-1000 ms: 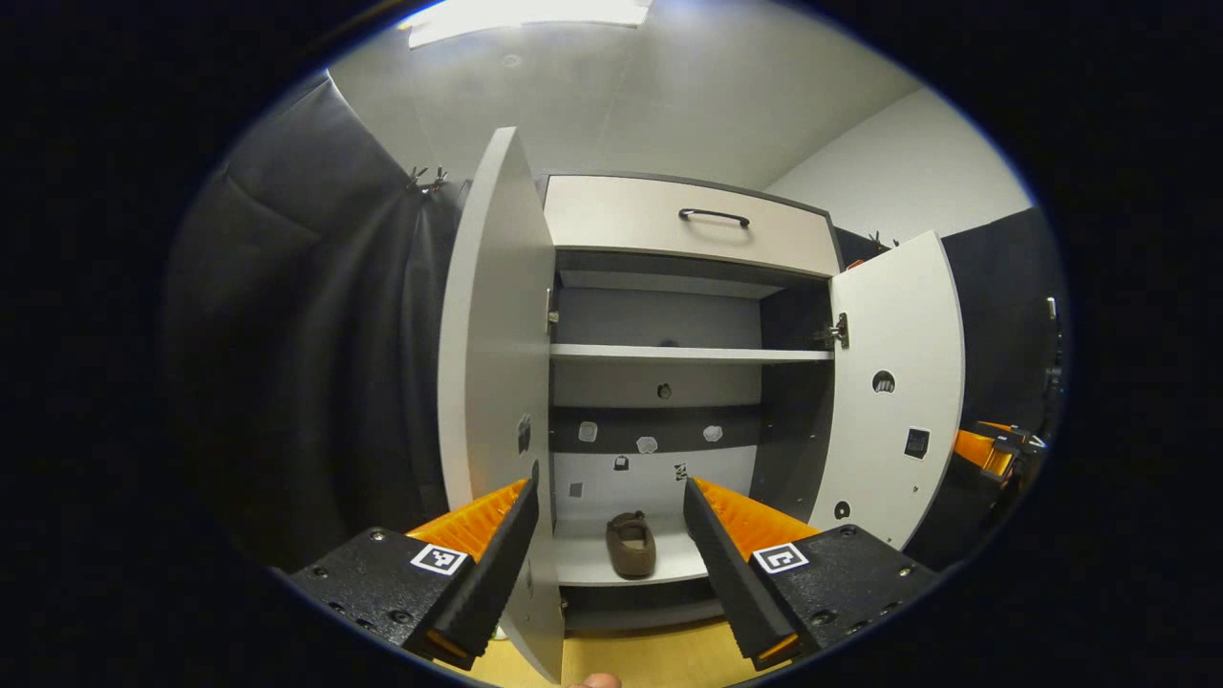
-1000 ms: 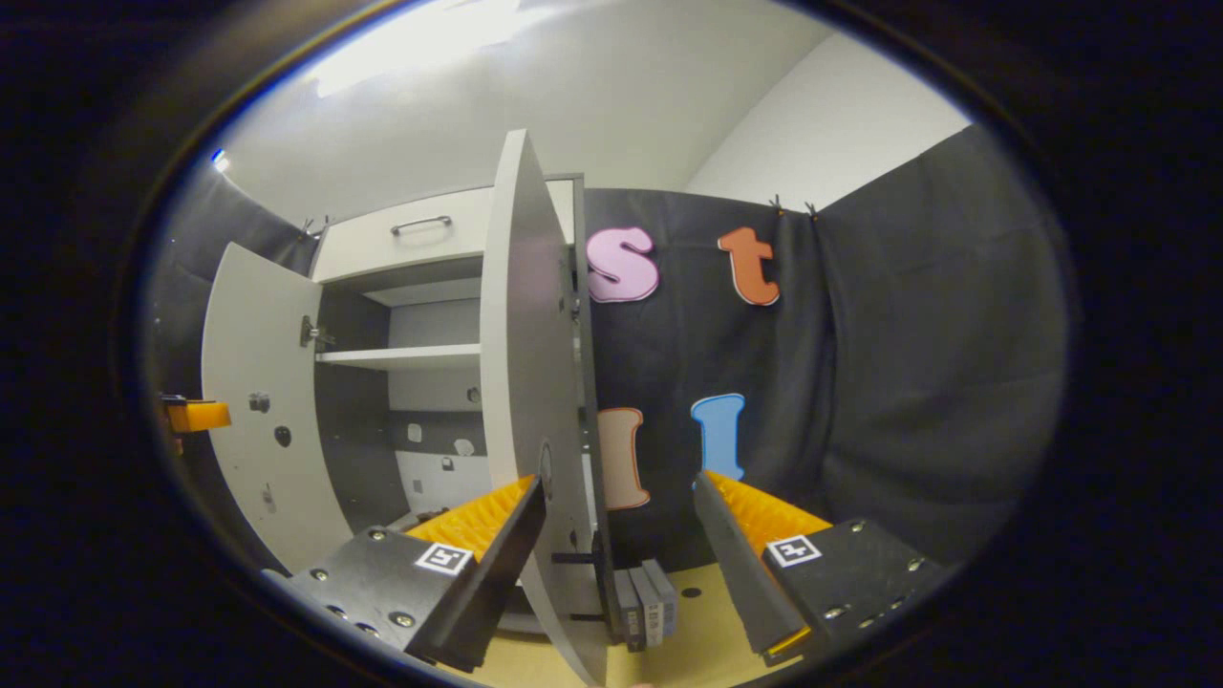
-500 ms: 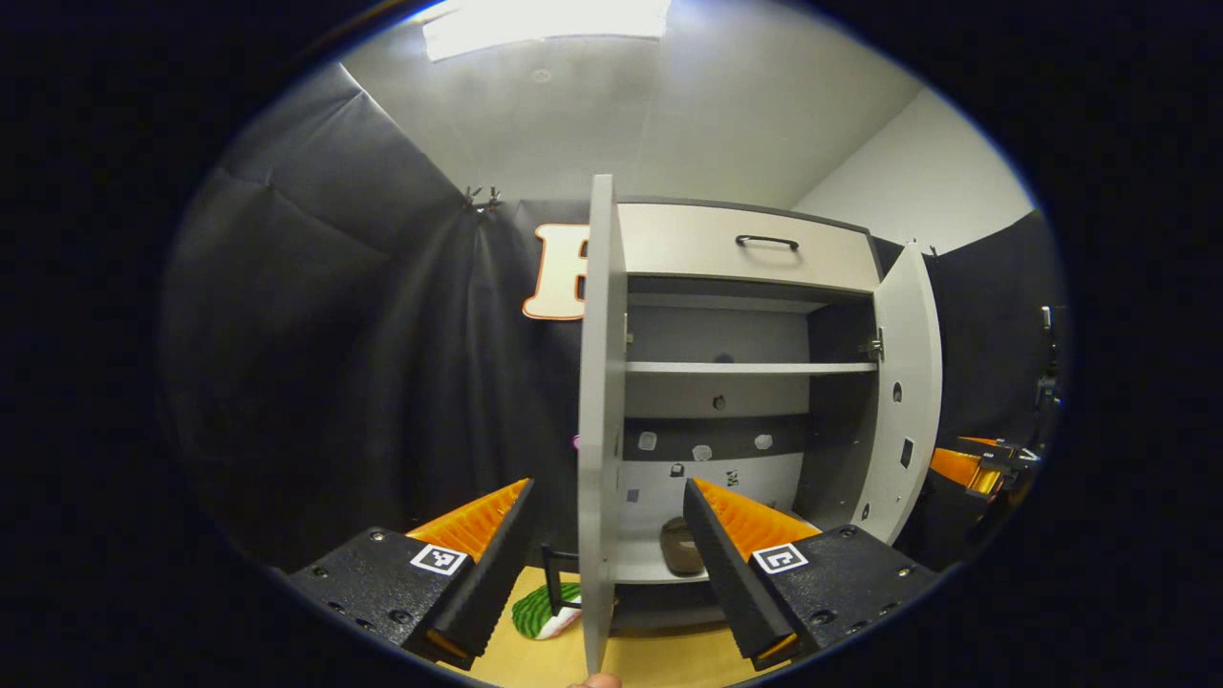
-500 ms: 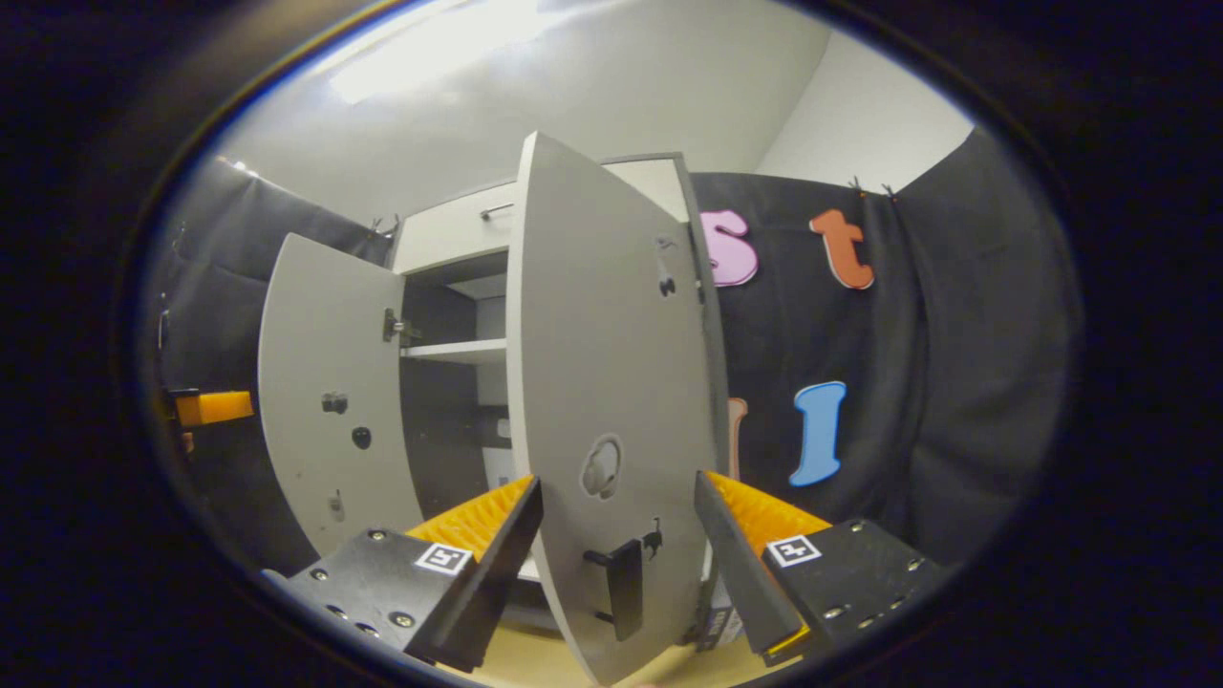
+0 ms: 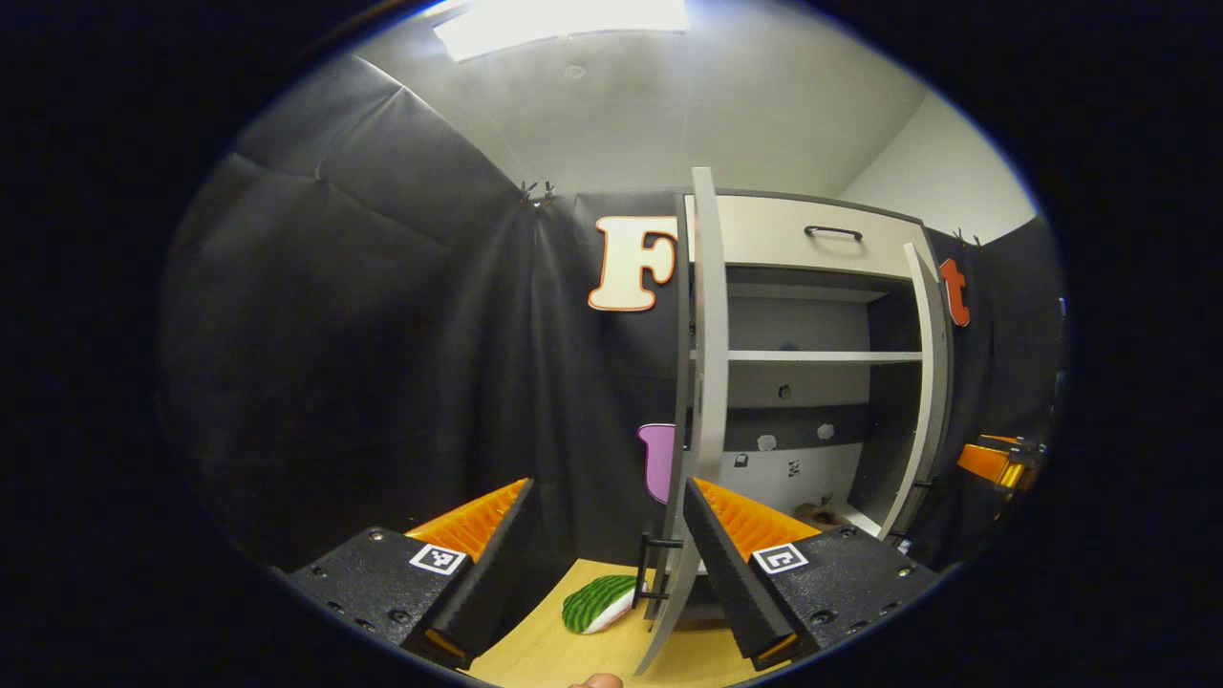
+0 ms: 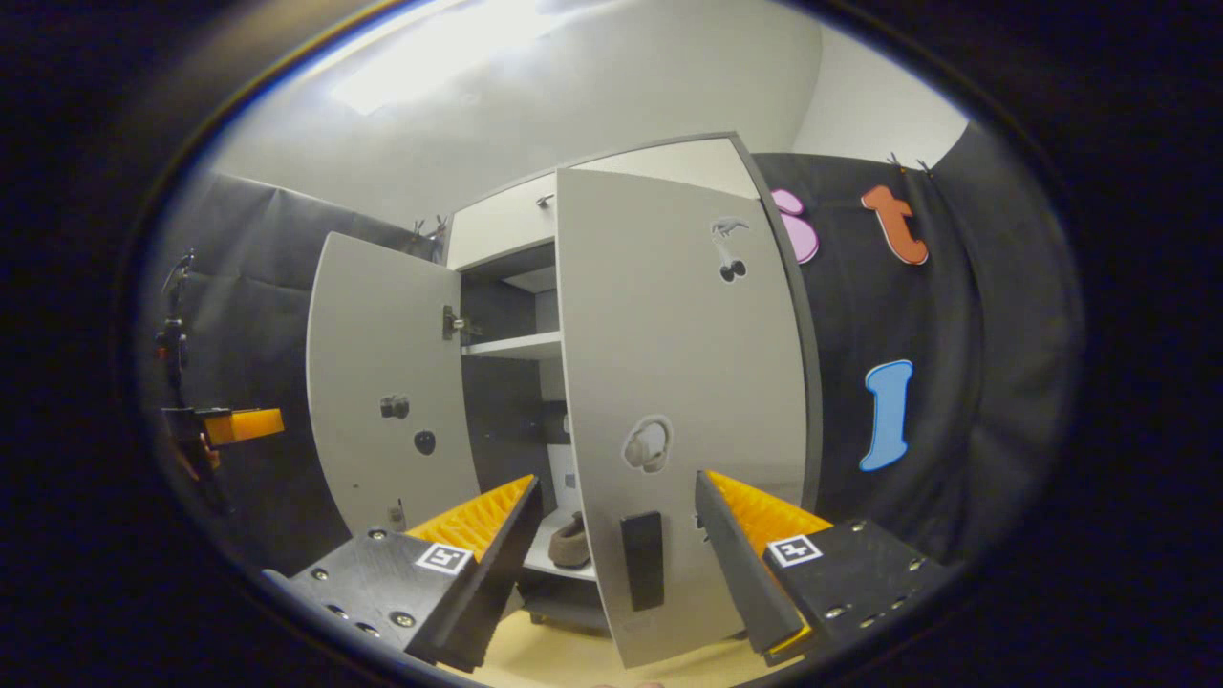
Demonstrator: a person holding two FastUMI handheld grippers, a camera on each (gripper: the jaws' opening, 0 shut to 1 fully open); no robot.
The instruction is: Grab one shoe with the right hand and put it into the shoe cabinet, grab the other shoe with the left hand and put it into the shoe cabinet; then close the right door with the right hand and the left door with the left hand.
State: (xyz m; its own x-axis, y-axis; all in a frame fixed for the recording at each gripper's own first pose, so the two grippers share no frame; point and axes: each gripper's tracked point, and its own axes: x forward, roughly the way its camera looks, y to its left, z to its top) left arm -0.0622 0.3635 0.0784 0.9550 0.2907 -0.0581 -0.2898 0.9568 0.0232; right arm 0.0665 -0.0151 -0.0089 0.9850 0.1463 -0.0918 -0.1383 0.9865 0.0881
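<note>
Shoe cabinet (image 6: 669, 287), pale grey, doors ajar; both grippers' fingers (image 6: 497, 535) spread, gripping nothing.

Two handheld grippers are showing matching builds: the left gripper (image 5: 607, 564) and the right gripper (image 6: 616, 564) are each carrying black textured finger blocks studded with small silver screws, a square black-and-white coded marker on top, and ribbed inner faces running along the fingers.
</note>
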